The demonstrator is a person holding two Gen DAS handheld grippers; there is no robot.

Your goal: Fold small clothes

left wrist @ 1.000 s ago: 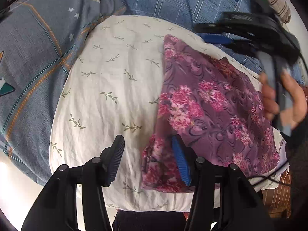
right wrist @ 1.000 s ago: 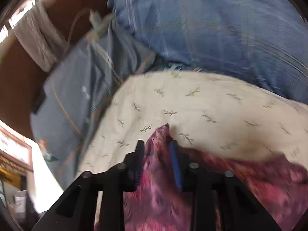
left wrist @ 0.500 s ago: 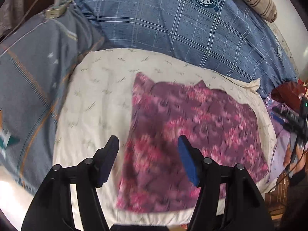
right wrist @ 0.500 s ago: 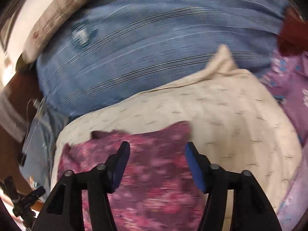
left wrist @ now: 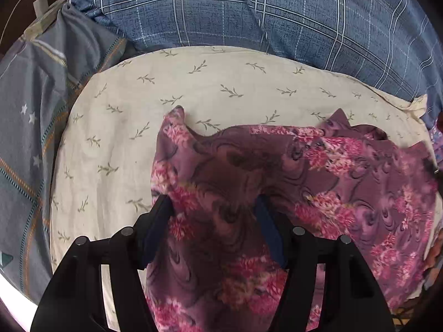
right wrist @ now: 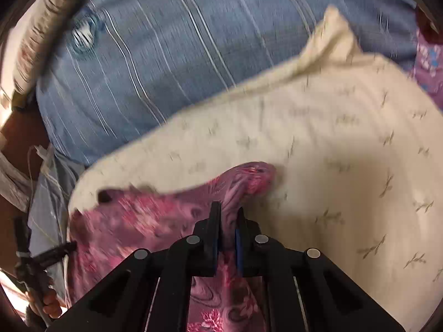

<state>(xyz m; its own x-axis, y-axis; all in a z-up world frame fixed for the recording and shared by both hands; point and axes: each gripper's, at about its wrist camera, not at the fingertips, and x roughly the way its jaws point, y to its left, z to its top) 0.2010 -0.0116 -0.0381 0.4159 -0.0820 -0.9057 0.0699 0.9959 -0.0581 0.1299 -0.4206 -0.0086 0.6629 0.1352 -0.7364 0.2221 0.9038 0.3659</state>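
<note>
Folding is mid-step: the floral garment point(left wrist: 277, 182) lies on the cream pillow point(left wrist: 138, 116), toward its right half. Left gripper point(left wrist: 213, 221) straddles the near-left edge, jaws wide, gripping nothing. Right gripper point(right wrist: 227, 221) has just closed, pinching a far corner. Next, judged: carry that corner across. Bare pillow left of the garment offers room.

bed: cream leaf-print pillow point(left wrist: 221, 83) | behind: blue plaid pillow point(left wrist: 277, 8) | left: grey star-print sheet point(left wrist: 33, 110) | light: daylight
</note>
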